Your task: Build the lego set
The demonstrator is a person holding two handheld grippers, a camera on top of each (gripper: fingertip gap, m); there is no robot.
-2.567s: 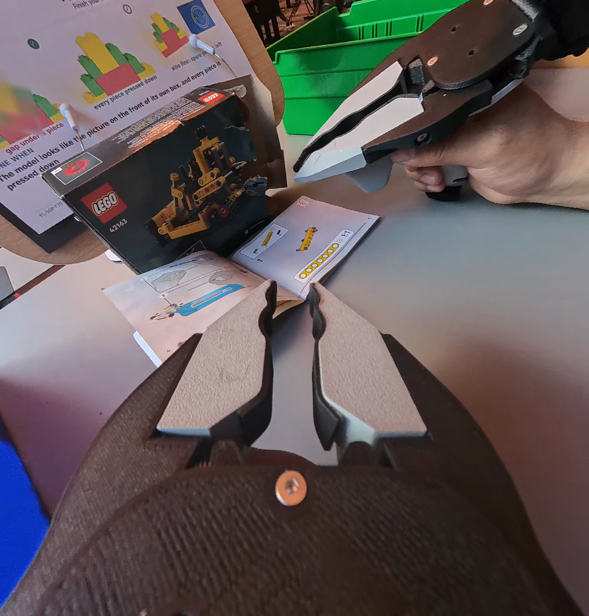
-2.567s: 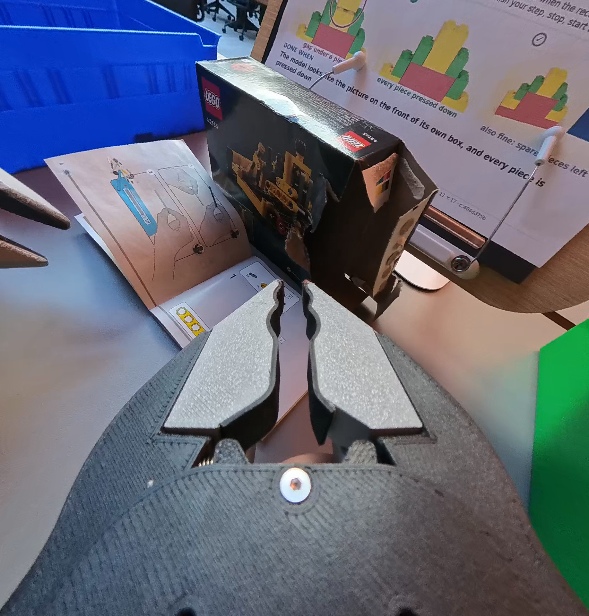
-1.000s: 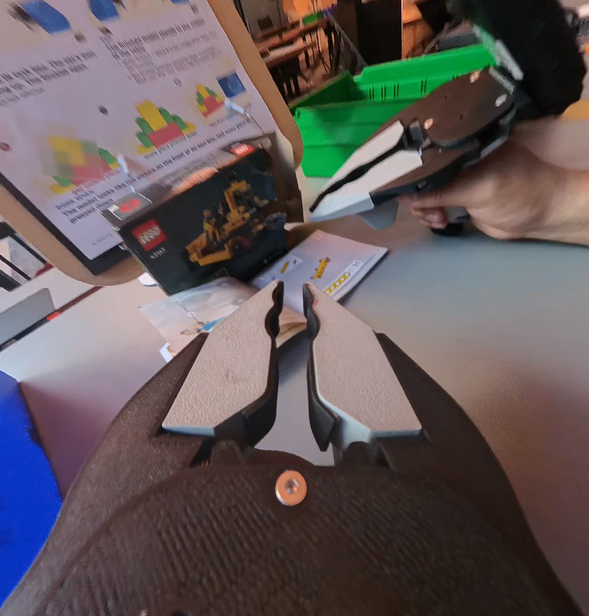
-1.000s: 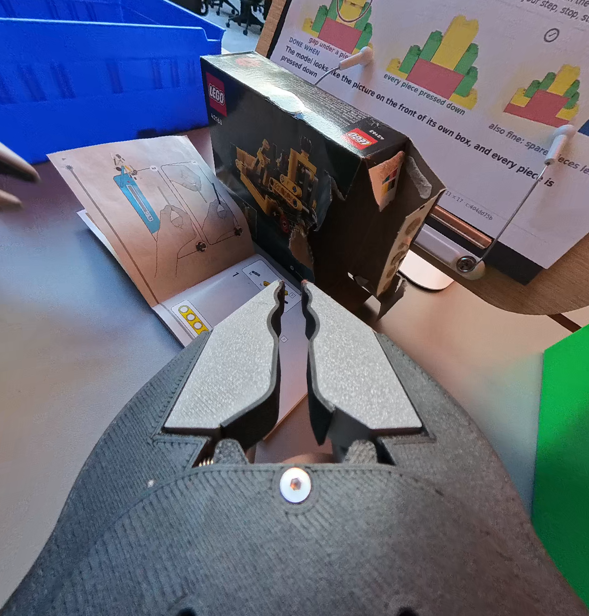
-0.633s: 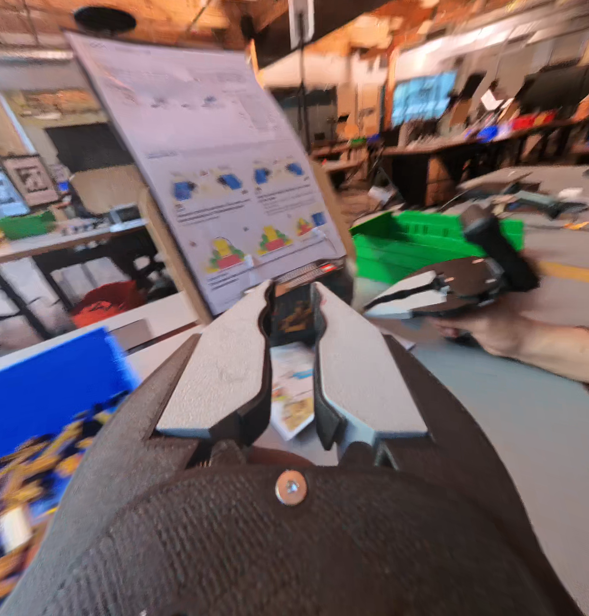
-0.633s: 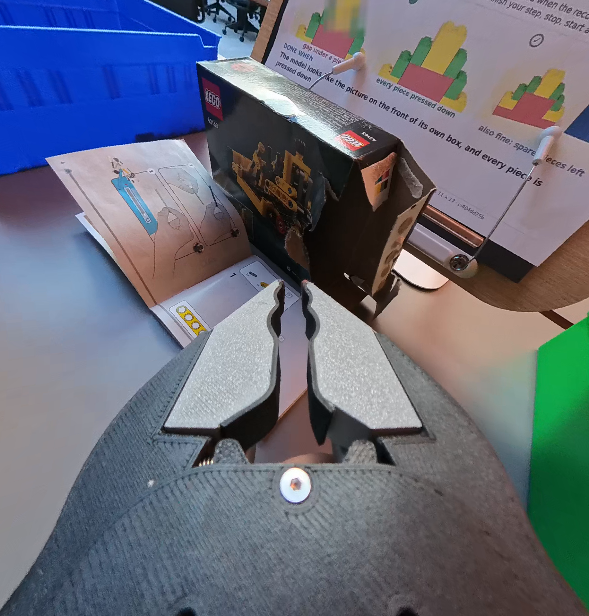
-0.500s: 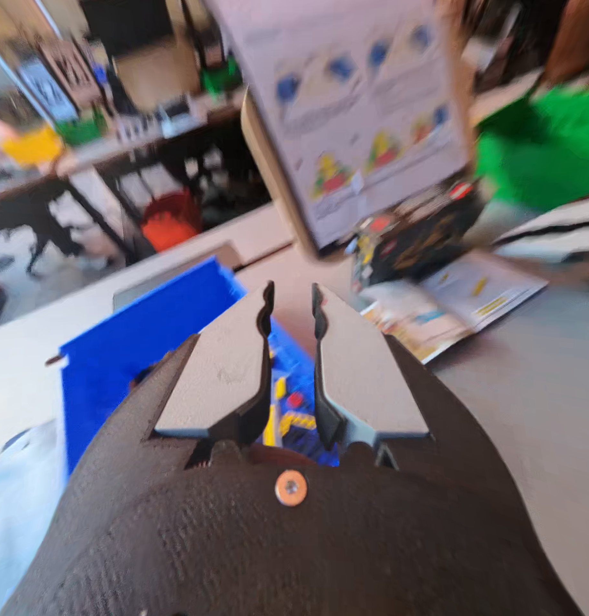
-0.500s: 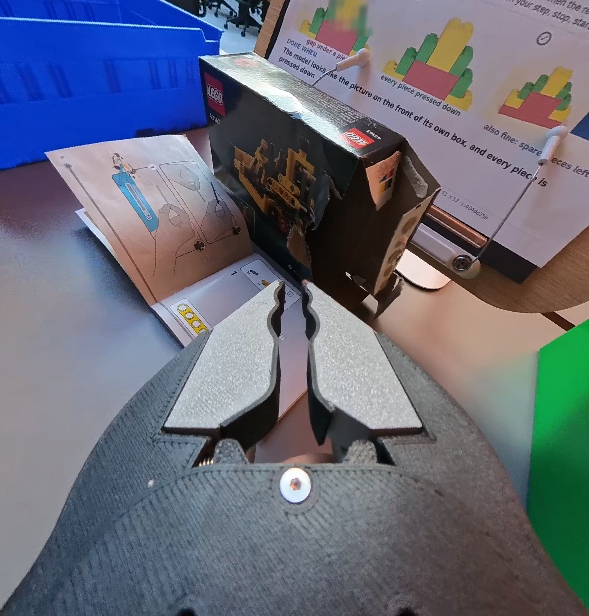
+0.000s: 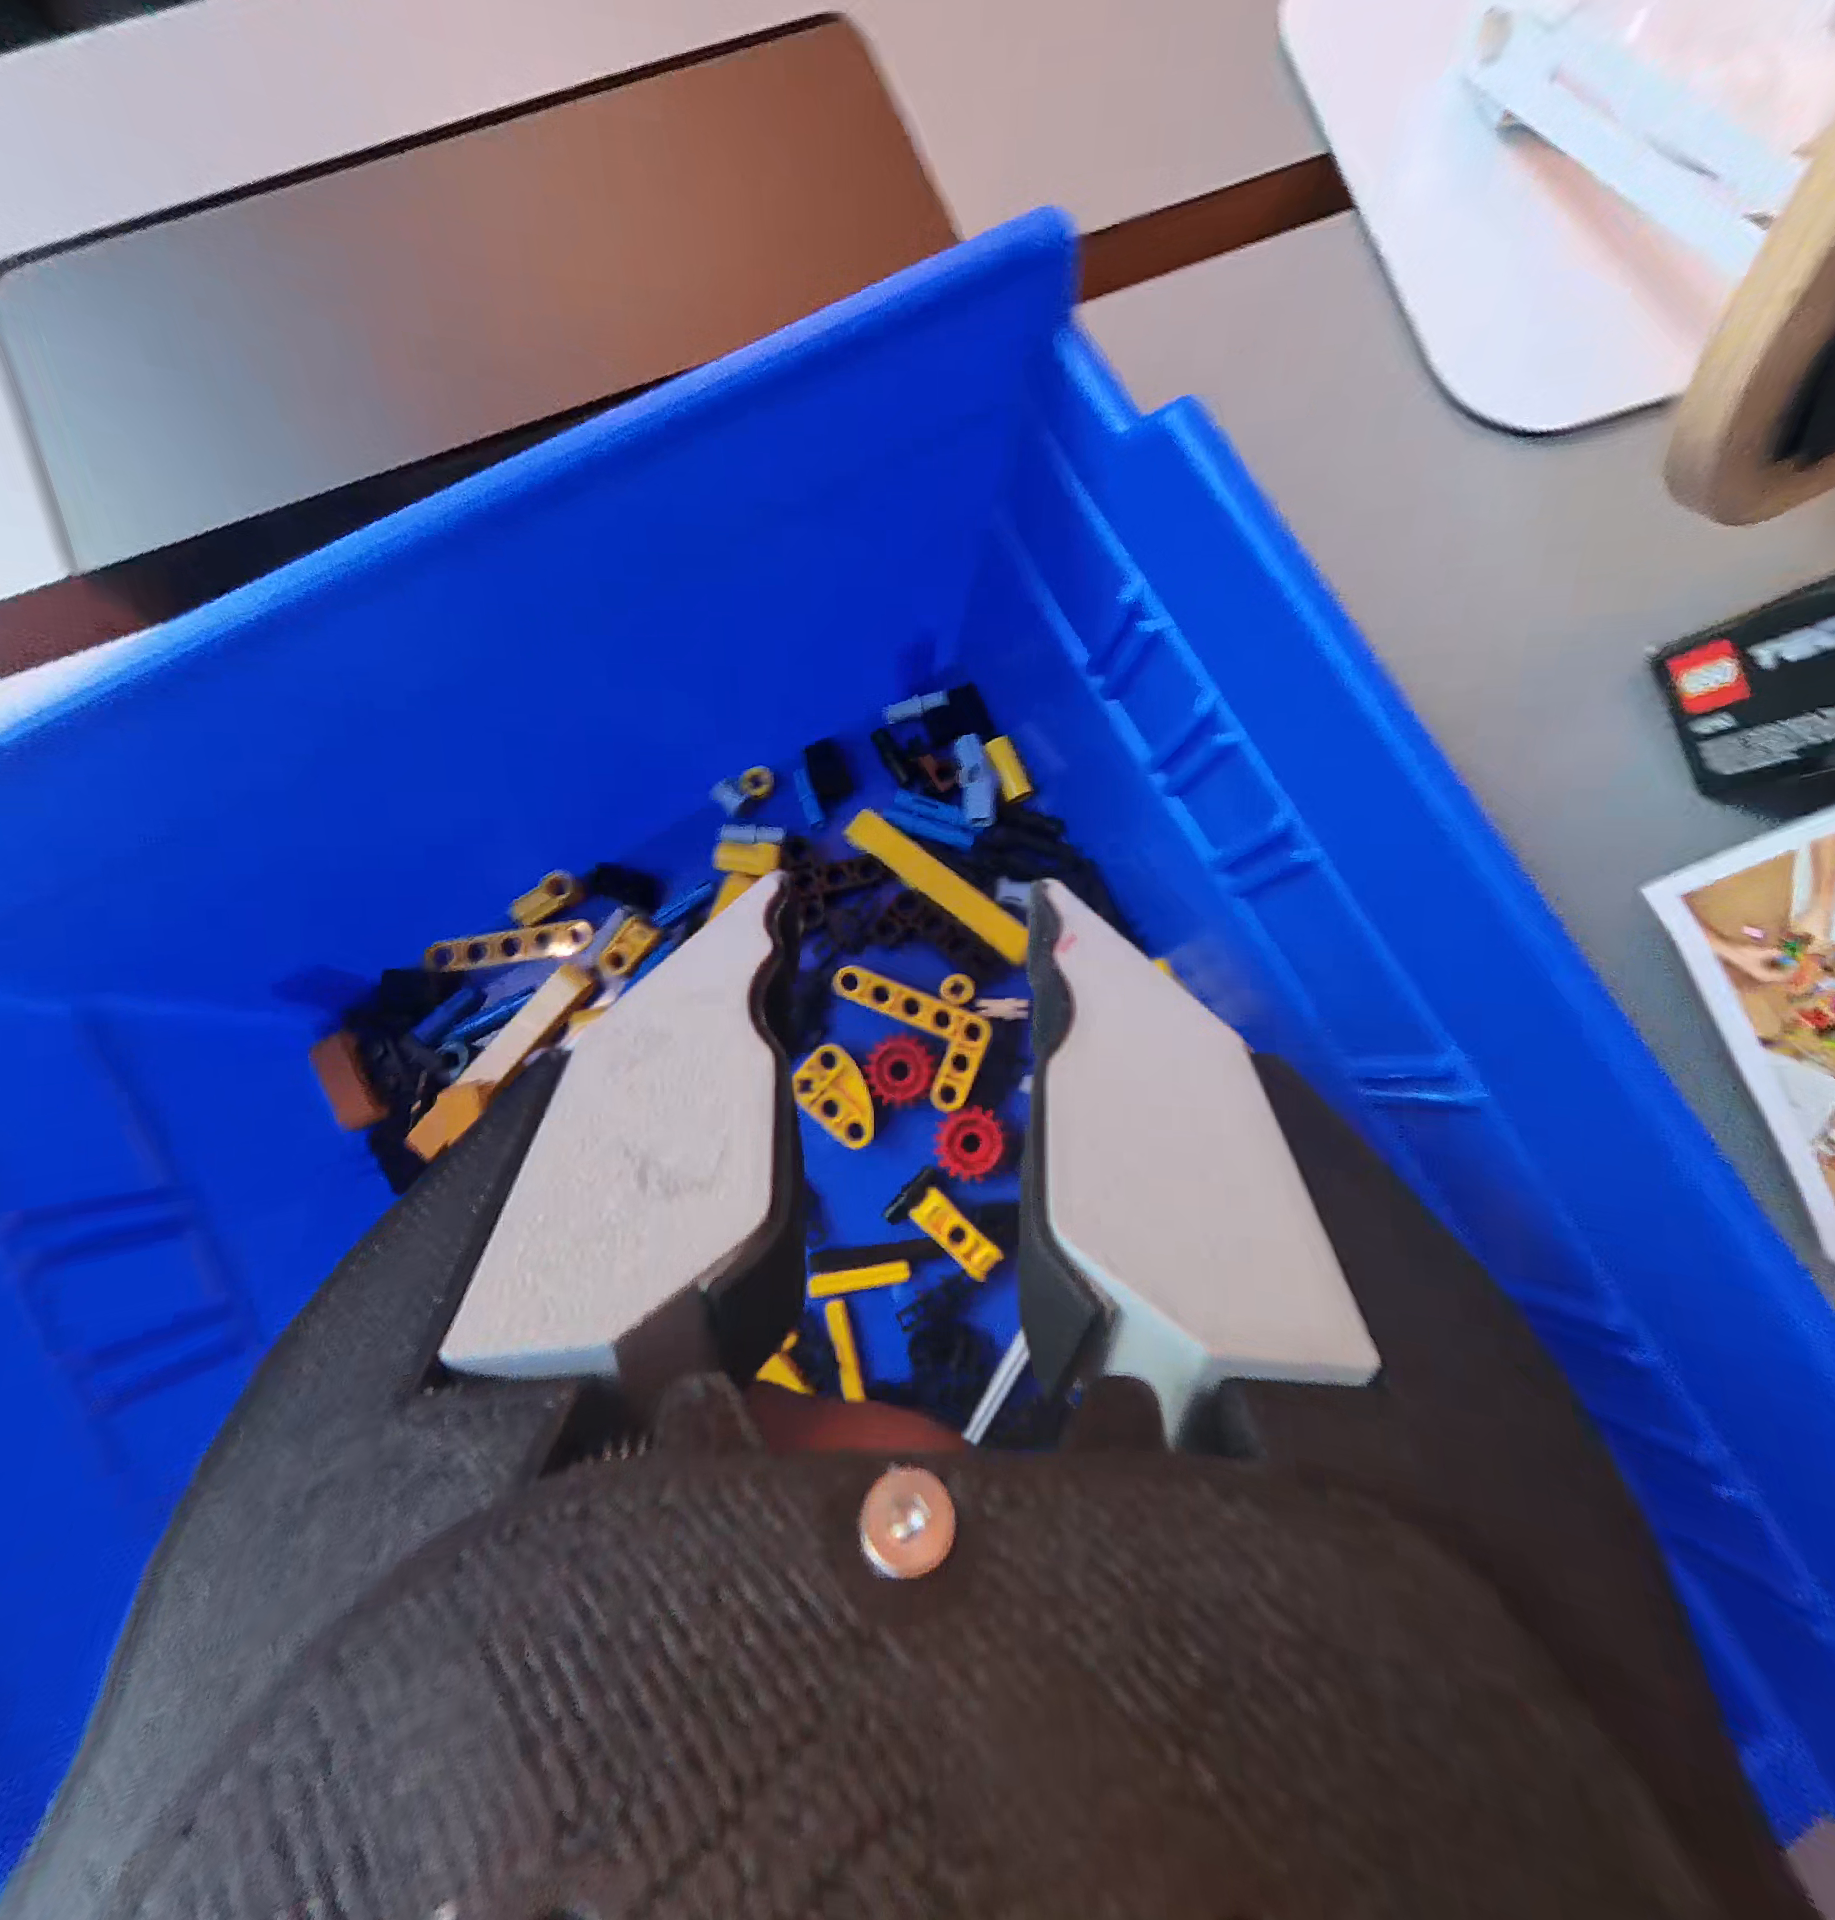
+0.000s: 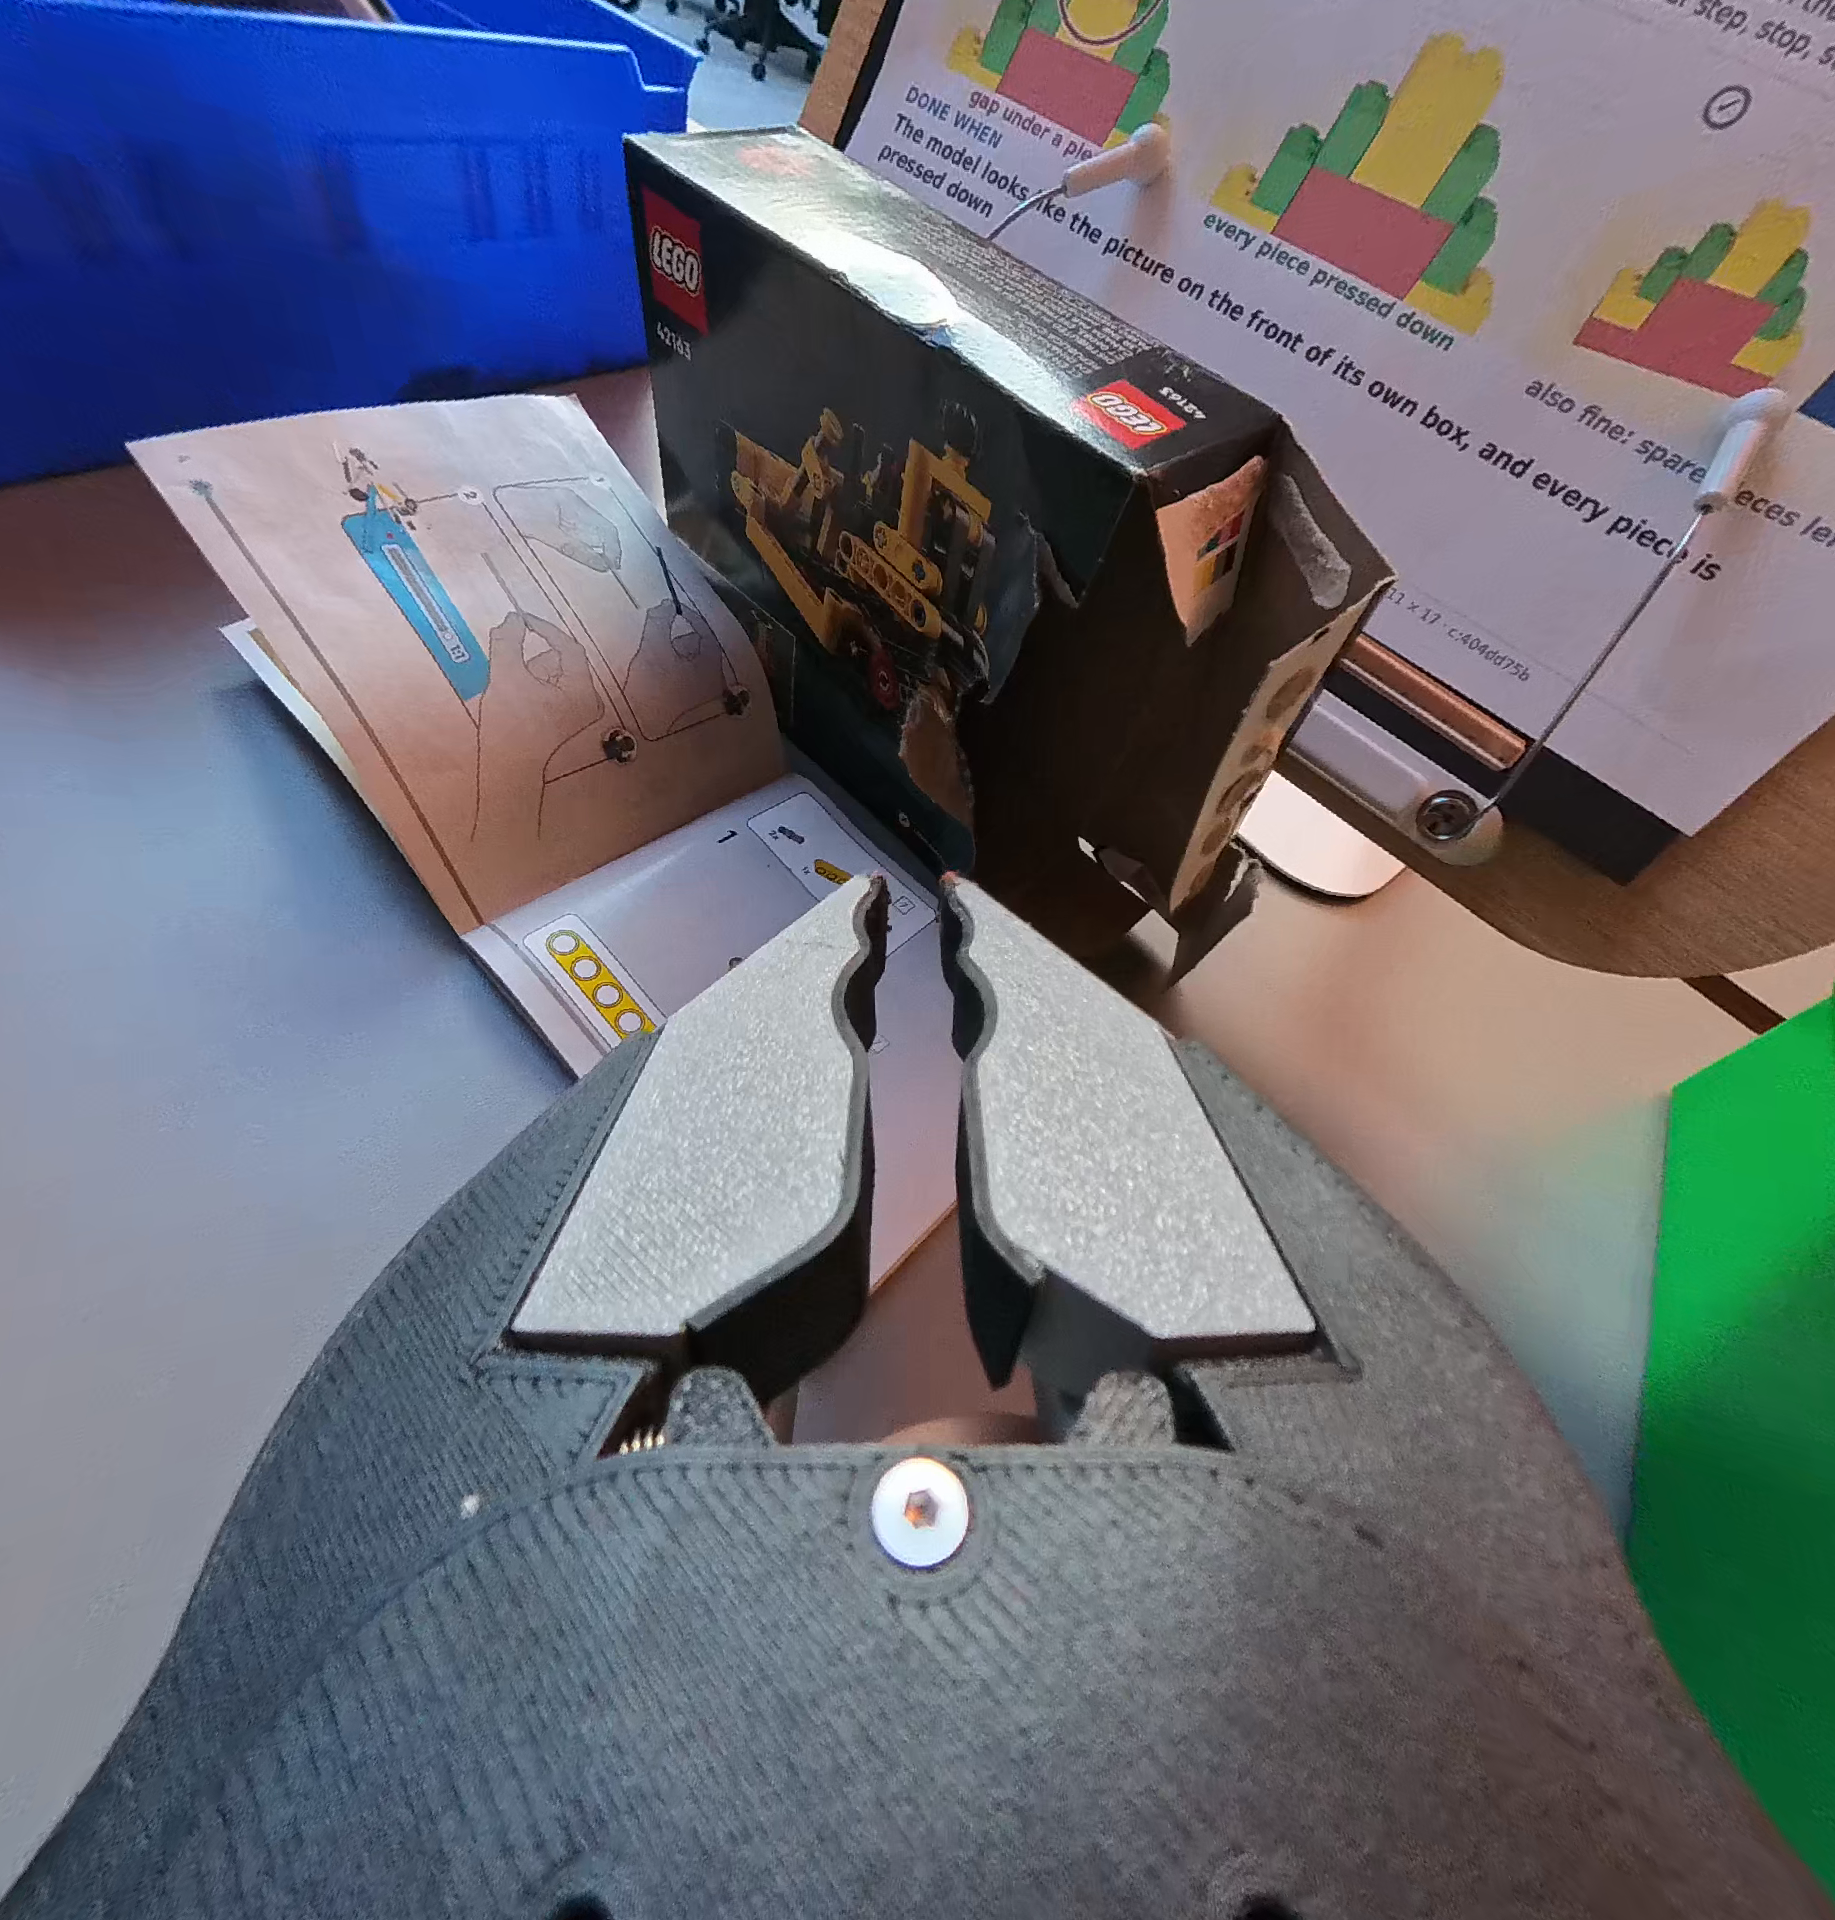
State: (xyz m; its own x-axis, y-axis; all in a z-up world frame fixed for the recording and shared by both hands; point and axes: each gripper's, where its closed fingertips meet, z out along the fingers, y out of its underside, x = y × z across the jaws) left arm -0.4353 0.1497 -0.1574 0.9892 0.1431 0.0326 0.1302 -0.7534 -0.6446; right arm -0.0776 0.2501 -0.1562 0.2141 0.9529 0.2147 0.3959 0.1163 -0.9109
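My left gripper is open and empty, pointing down into a blue bin. Several loose Lego pieces lie on the bin floor: a yellow L-shaped beam, two red gears, a long yellow beam, and black, grey and blue bits. Some pieces are hidden behind my fingers. My right gripper is shut and empty, low over the open instruction booklet, just in front of the black Lego box standing on the table.
A board with a printed sheet stands behind the box. A green bin is at the right, and the blue bin also shows at the far left in the right wrist view. The box and booklet lie right of the bin. One gripper's finger ends stand about 40 cm off the other's.
My left gripper swung away from the booklet, up and to the left, over the blue bin, and its jaws opened wider. My right gripper has stayed nearly still.
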